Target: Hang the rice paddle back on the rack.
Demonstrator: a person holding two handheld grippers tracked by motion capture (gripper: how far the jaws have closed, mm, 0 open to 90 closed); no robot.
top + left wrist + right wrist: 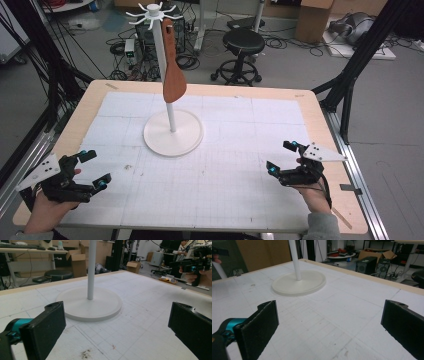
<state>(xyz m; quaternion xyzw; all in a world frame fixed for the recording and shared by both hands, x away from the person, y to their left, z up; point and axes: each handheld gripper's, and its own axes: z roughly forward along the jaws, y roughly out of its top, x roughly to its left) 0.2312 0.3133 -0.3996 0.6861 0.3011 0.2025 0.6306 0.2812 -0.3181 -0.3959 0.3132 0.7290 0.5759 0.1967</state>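
left tool point(92, 170): lower left of frame, jaws wide apart, empty | right tool point(282, 157): lower right, jaws wide apart, empty | brown wooden spatula point(172, 75): upper centre, hanging from white round-based rack point(172, 131) | tabletop point(240, 150)

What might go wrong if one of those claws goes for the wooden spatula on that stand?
The wooden spatula hangs by its handle from a hook on the tall white stand; a sideways tug may tip the stand or drop the spatula. Both the left gripper and right gripper are open and far off, so either must reach far.
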